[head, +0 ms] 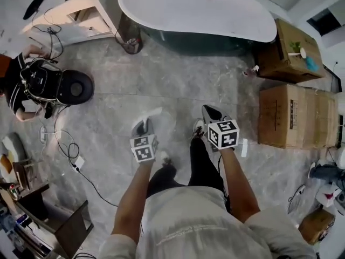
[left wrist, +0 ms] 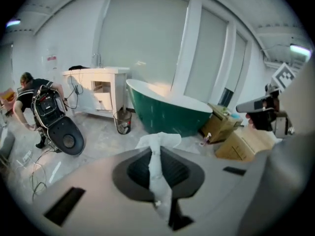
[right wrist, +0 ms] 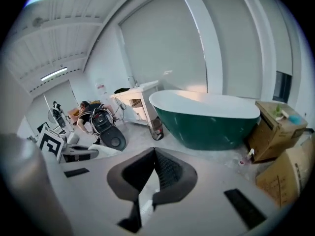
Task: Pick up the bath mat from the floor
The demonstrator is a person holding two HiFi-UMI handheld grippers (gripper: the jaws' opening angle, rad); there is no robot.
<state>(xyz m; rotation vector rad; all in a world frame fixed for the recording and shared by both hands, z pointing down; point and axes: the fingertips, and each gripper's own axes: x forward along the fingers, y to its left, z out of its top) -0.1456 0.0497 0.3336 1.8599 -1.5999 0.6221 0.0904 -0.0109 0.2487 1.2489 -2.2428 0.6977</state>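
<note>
My left claw [head: 143, 124] [left wrist: 155, 154] is clenched on a strip of thin, soft white fabric, which I take to be the bath mat [left wrist: 160, 140]. The fabric runs crumpled between the two dark ribbed pads and fans out in a loose, wrinkled tuft past the tips. From the head view that tuft [head: 150, 114] shows pale above the floor [head: 118, 90]. It is off the ground and at the claw tips, ahead of my legs. How much of the mat hangs below I cannot make out.

My right claw [head: 211, 112] [right wrist: 151, 150] is closed too. Its pads meet at the tips, with only a narrow gap lower down, and I see nothing caught between them. It sits beside the left one, the two apart.

The floor is grey stone-look tile, mottled and matt. Ahead stands an oval bathtub [head: 199, 9] [right wrist: 206, 117], smooth and glossy, deep green outside and white inside. To its right are brown cardboard boxes [head: 296, 115], flat-sided and dull. A white cabinet [head: 81, 15] stands on the tub's left, with a small wire-mesh bin [left wrist: 123, 122] between cabinet and tub. Further left a person [head: 13, 85] crouches over a black, round-ended device [head: 75, 88], and cables trail across the tiles.
</note>
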